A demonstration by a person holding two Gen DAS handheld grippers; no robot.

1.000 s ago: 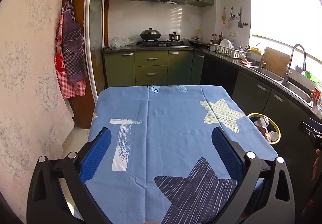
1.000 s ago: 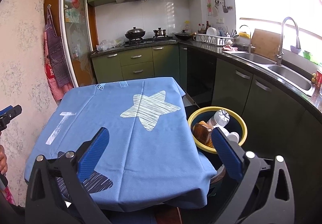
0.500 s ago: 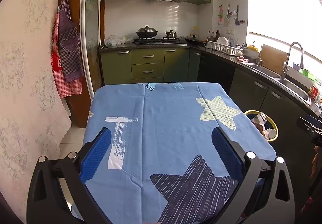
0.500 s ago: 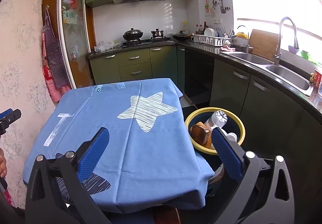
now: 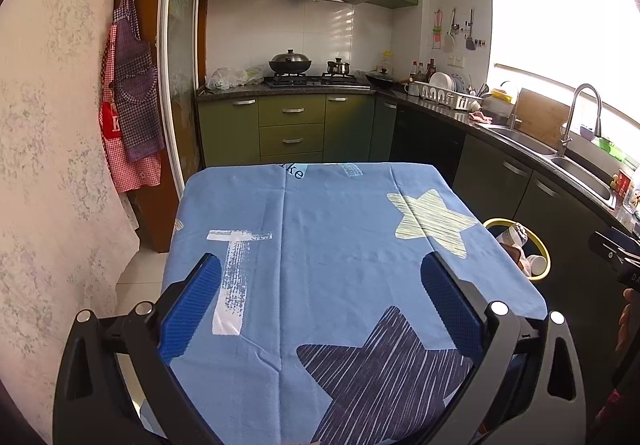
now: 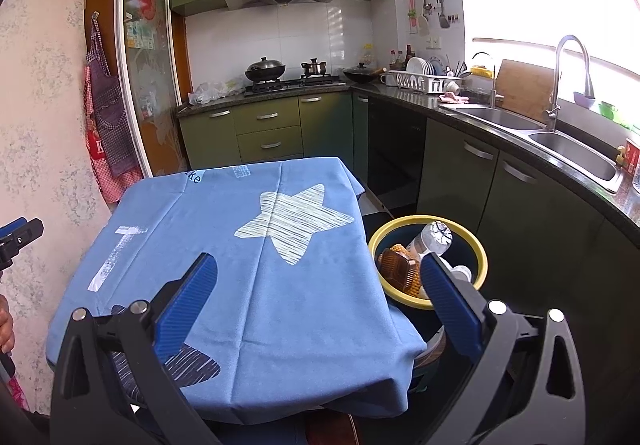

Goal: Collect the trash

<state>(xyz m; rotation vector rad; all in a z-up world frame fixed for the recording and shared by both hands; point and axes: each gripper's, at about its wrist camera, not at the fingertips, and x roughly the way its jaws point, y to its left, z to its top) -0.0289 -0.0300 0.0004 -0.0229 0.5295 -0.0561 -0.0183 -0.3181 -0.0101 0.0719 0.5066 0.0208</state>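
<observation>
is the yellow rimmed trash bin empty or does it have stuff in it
It has stuff in it: the trash bin beside the table holds a clear plastic bottle and a brown ridged container.

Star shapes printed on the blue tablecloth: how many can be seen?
2. A pale yellow striped star lies on the cloth's right side, toward the yellow-rimmed trash bin. A dark navy striped star lies at the near edge, partly hidden by the tongs; more may be hidden.

A blue star-print tablecloth (image 5: 340, 245) fronts green cabinets (image 5: 292, 129) (aprons (image 5: 132, 101) hang left).
</observation>
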